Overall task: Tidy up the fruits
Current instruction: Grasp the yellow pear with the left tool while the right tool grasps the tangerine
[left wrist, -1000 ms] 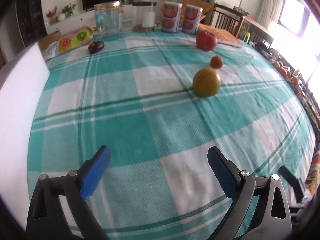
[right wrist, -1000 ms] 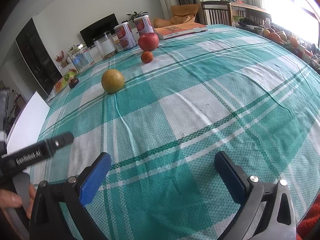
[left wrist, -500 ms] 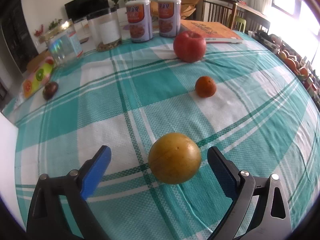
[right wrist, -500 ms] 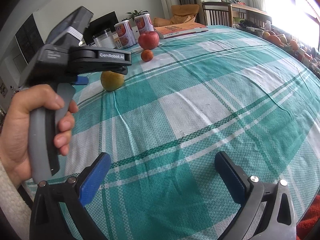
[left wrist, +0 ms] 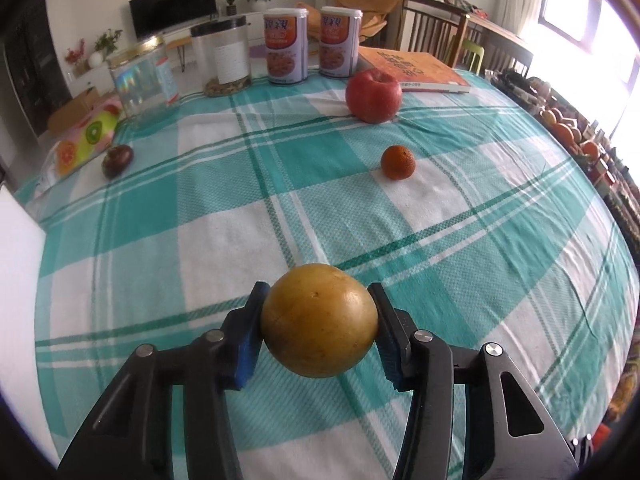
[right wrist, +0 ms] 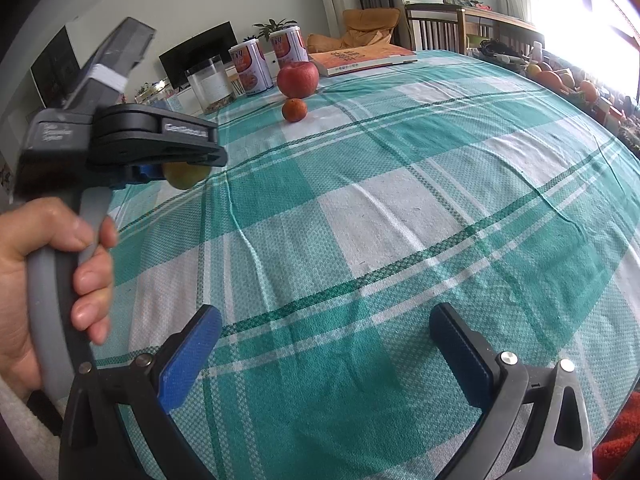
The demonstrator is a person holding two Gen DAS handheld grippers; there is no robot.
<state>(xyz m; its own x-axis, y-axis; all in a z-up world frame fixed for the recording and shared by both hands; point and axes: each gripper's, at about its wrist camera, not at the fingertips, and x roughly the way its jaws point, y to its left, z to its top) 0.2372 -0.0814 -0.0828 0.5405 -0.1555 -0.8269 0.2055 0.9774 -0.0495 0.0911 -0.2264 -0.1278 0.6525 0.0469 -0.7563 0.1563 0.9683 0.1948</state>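
Note:
A yellow-brown round fruit sits on the teal checked tablecloth between the blue pads of my left gripper. Its jaws are closing and both pads touch the fruit's sides. In the right wrist view a hand holds that left gripper over the fruit, which is partly hidden. My right gripper hangs open over bare cloth with nothing in it. Farther back lie a red apple, a small mandarin and a dark purple fruit.
Along the far edge stand two printed cans, a clear canister, a shiny glass jar and an orange book. A fruit-print pack lies at far left, a white board at the left edge.
My left gripper moved forward to the yellow-brown fruit and its jaws came in from wide open onto the fruit's sides. The right gripper stayed where it was, open.

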